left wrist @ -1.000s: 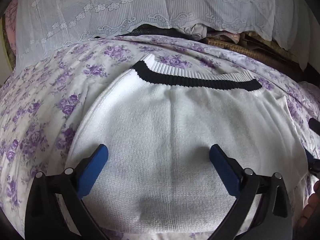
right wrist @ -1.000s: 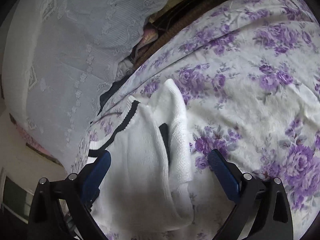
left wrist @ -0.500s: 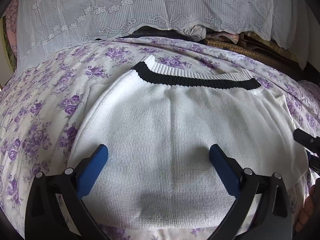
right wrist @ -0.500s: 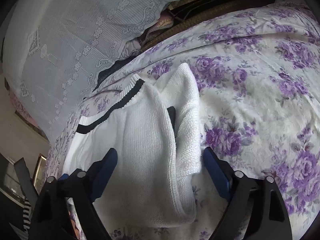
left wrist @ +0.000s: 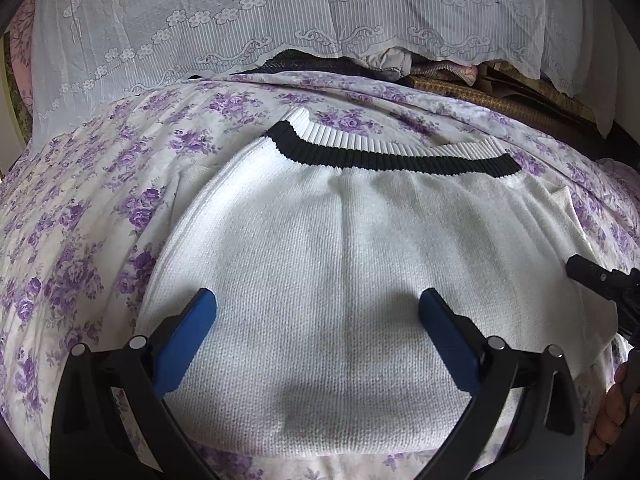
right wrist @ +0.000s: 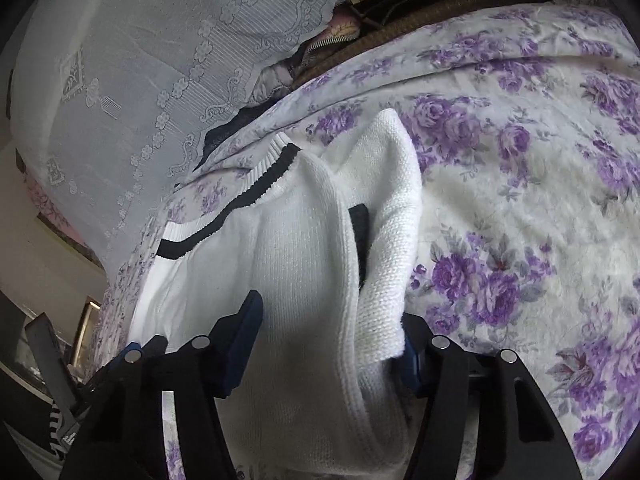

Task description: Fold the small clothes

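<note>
On the bed [left wrist: 92, 216], the left hand-held gripper [left wrist: 318, 312] is hovering wide open over the white sweater [left wrist: 360, 260], while the right hand-held gripper [right wrist: 332, 328] is closing around its folded edge.

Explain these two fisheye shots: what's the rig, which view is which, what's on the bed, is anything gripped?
There is no robot arm. A person holds a two-finger claw in each hand, and a camera on each claw looks forward along its blue-padded fingers.

In the left wrist view, the left claw hangs wide open over a white knit sweater with a black-striped ribbed hem. It holds nothing.

In the right wrist view, the right claw is closing with the sweater's folded side edge between its pads; the pads do not clearly press on it yet.

The sweater lies on a bedsheet printed with purple flowers. Behind it hangs a white lace cloth over a pile of other fabrics.
</note>
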